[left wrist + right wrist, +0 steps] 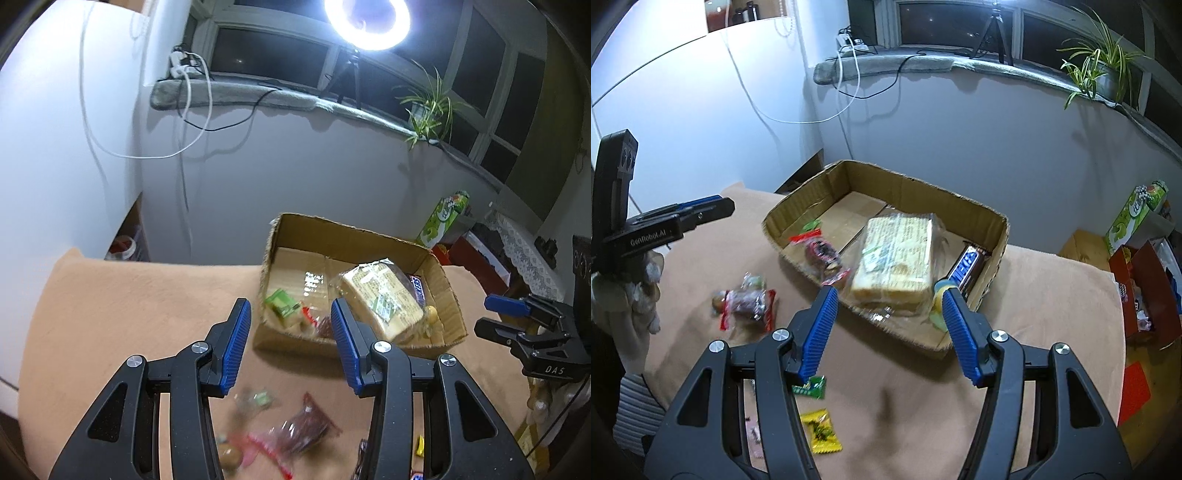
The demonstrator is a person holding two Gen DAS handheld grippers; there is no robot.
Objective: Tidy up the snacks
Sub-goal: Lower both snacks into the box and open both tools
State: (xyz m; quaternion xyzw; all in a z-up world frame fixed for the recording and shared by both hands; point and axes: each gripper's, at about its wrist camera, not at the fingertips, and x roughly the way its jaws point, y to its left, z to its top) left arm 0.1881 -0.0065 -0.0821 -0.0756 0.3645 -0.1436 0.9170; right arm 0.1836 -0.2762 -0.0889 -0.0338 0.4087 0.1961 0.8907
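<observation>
**Both grippers empty, loose snacks still on table**

Left gripper (291, 343) hovers with jaws spread, holding nothing, above the red-wrapped snack (308, 430) on the tan tablecloth (129, 314). The next grab likely needs a straight descent, pinching the wrapper body, not its crinkly ends. The cardboard box (960, 206) already holds the bread pack (894, 254) and Snickers bar (967, 266). Right gripper (886, 332) is also spread and empty; the yellow candy (820, 430) lies beneath. Near-table snacks are blurred and partly hidden behind fingers.

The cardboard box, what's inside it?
Inside the brown cardboard box: a clear-wrapped loaf of sliced bread, a brown Snickers bar, a red-wrapped dark snack and a small green packet. Whatever lies under the bread is hidden.
</observation>
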